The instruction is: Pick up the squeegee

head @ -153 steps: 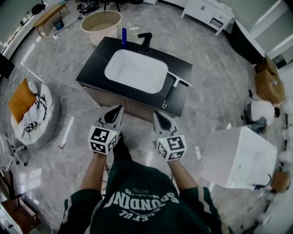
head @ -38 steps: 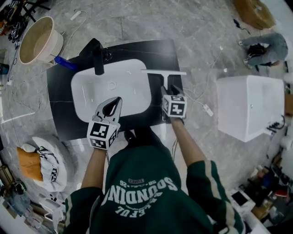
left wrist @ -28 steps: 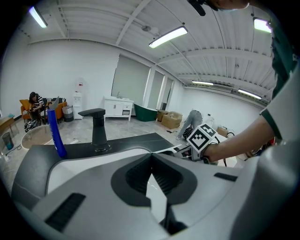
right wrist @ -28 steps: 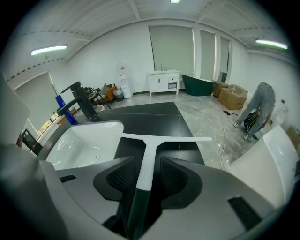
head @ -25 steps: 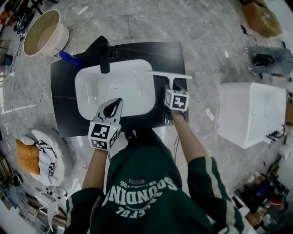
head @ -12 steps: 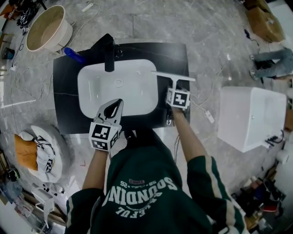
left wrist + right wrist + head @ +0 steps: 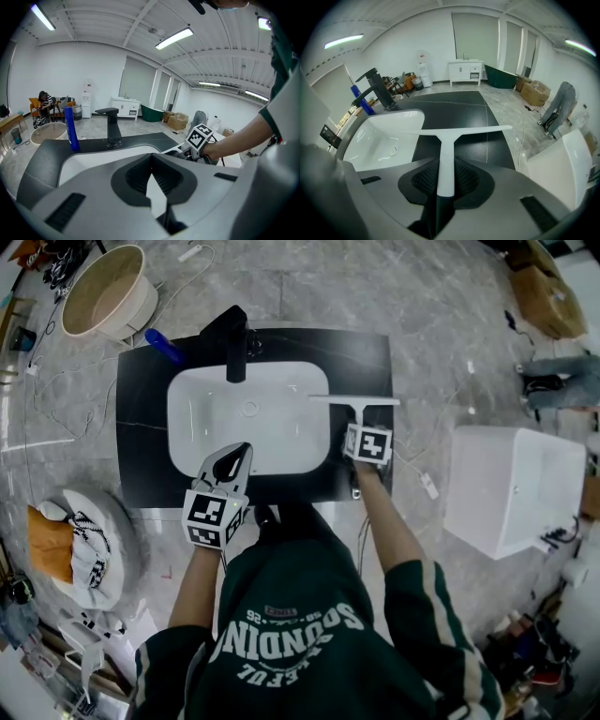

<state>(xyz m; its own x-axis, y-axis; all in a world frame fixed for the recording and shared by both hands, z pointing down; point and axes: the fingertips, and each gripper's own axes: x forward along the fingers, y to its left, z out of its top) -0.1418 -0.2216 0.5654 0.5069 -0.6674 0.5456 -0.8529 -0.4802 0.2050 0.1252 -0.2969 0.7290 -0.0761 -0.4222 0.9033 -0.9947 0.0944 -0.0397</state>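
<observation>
The white squeegee (image 7: 355, 401) lies on the black counter (image 7: 141, 437) to the right of the basin, blade far, dark handle toward me. My right gripper (image 7: 360, 426) points steeply down over the handle. In the right gripper view its jaws are closing on the squeegee (image 7: 443, 154), whose handle runs between the pads (image 7: 421, 180) and touches them. My left gripper (image 7: 243, 448) hovers shut and empty over the near rim of the white basin (image 7: 202, 418). In the left gripper view the left gripper (image 7: 151, 157) points across the basin (image 7: 89, 157).
A black faucet (image 7: 236, 345) and a blue bottle (image 7: 164, 346) stand at the counter's far side. A beige tub (image 7: 108, 292) sits on the floor beyond. A white box-like unit (image 7: 511, 488) stands to the right, and a cushion with cloths (image 7: 70, 549) to the left. Cables trail over the floor.
Since the oldest frame I have stepped up to the sink and the right gripper has come down over the squeegee's handle. In the last second both grippers have barely shifted.
</observation>
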